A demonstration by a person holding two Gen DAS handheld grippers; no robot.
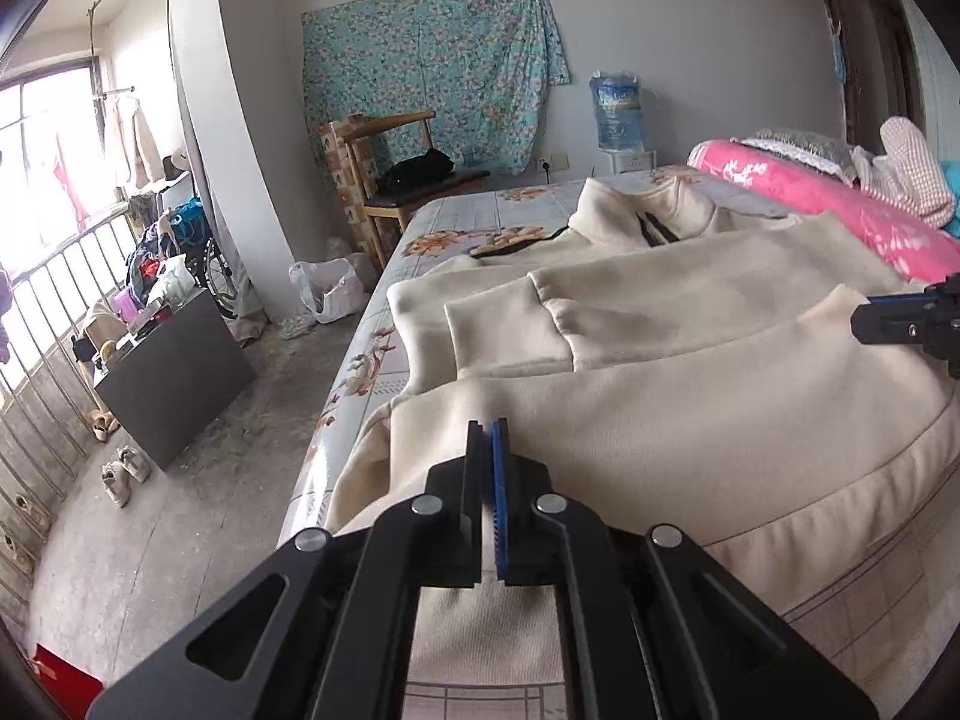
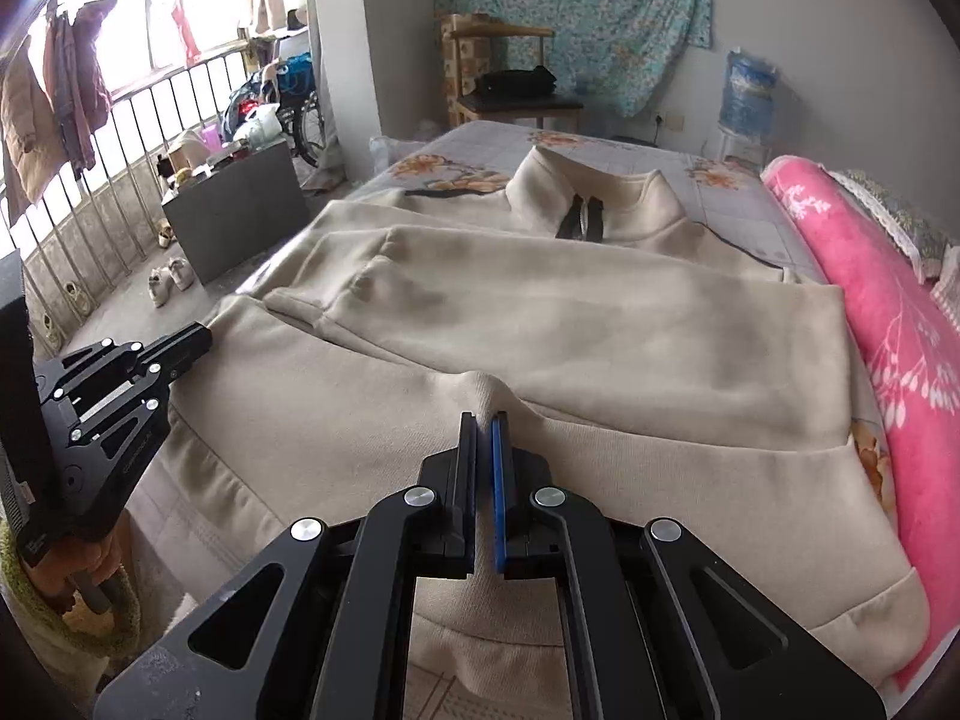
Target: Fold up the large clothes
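A large cream fleece jacket (image 1: 690, 384) lies spread on the bed, collar and dark zip at the far end, both sleeves folded across the body. It also shows in the right wrist view (image 2: 570, 324). My left gripper (image 1: 488, 427) is shut, its tips pinching the jacket's near hem at the left. My right gripper (image 2: 483, 420) is shut on a raised pinch of the cream fabric near the hem. The left gripper also shows in the right wrist view (image 2: 198, 339), and the right gripper at the left wrist view's right edge (image 1: 864, 318).
The bed (image 1: 456, 216) has a floral sheet. A rolled pink blanket (image 2: 888, 324) lies along its right side. On the floor at the left stand a dark cabinet (image 1: 180, 372), shoes (image 1: 126, 471) and a railing (image 1: 48, 300). A wooden chair (image 1: 408, 180) stands beyond the bed.
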